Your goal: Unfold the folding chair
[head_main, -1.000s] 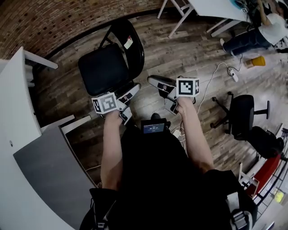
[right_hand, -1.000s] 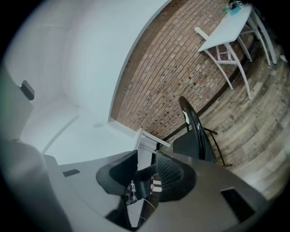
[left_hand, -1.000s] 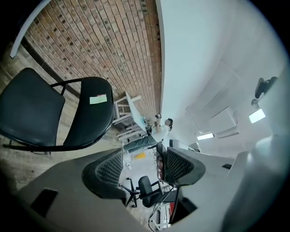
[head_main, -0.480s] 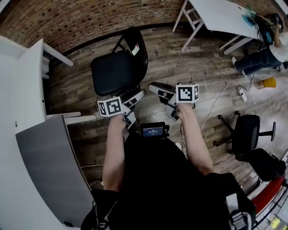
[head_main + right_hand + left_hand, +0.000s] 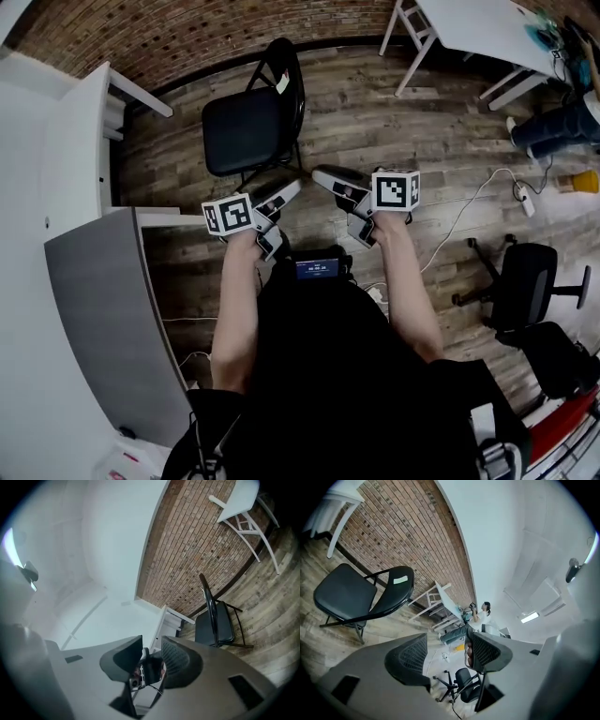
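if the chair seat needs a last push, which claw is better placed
Left, probably: the left claw, open and empty, is nearest the folding chair; the right claw sits off to its side.

Folding chair (image 5: 246, 131), 11 o'clock in the head view: black seat, backrest and frame, with a pale label (image 5: 281, 82) on the backrest. Wall (image 5: 187, 37), 12 o'clock: red-brown brick with pale mortar lines. Floor (image 5: 412, 122): wood planks streaked in mixed grey and brown. Left gripper (image 5: 286, 199) and right gripper (image 5: 333, 183): light grey shells with black parts; jaw pads black with a fine mesh pattern in the gripper views; each cube white with black square markers. Table (image 5: 478, 28), 1 o'clock, and desk (image 5: 80, 141), 9 o'clock: white. Panel (image 5: 103, 319), 8 o'clock: plain grey. Office chair (image 5: 523, 281), 3 o'clock: black. Small object (image 5: 581, 180), 3 o'clock: yellow-orange.
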Available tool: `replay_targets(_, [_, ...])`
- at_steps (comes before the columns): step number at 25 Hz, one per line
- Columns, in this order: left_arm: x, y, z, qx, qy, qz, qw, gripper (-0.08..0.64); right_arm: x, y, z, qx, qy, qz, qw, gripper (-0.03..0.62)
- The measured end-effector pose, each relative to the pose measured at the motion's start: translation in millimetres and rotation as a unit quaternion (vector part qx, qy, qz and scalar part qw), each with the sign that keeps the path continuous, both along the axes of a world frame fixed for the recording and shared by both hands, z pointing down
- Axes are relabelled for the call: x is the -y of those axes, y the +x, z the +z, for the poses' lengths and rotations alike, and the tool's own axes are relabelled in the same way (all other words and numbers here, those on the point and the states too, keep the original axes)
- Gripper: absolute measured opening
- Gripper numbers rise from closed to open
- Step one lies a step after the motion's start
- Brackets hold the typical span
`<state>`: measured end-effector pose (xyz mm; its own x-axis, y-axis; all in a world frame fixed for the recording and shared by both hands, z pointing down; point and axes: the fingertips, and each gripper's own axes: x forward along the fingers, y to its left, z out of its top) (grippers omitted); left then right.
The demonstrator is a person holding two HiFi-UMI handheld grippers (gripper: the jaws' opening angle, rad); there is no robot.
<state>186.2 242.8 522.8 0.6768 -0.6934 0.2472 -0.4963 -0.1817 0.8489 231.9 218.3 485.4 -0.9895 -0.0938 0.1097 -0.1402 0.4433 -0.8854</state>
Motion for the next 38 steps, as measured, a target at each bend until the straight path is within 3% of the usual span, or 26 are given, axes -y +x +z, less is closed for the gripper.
replay_targets(8, [-15, 9, -6, 0.034, -0.006, 0.005, 0.9994, 0.330, -10, 6, -6, 0.023, 0.006, -0.005, 1.000, 0.127])
replay_targets(18, [-10, 11, -19, 0.046, 0.009, 0.018, 0.9987, 0.330, -14, 0, -16, 0.019, 0.015, -0.011, 1.000, 0.102])
replay_targets(38, [-3, 11, -25, 0.029, 0.025, 0.013, 0.9992, 0.330, -14, -1, -15, -0.002, 0.020, -0.012, 1.000, 0.060])
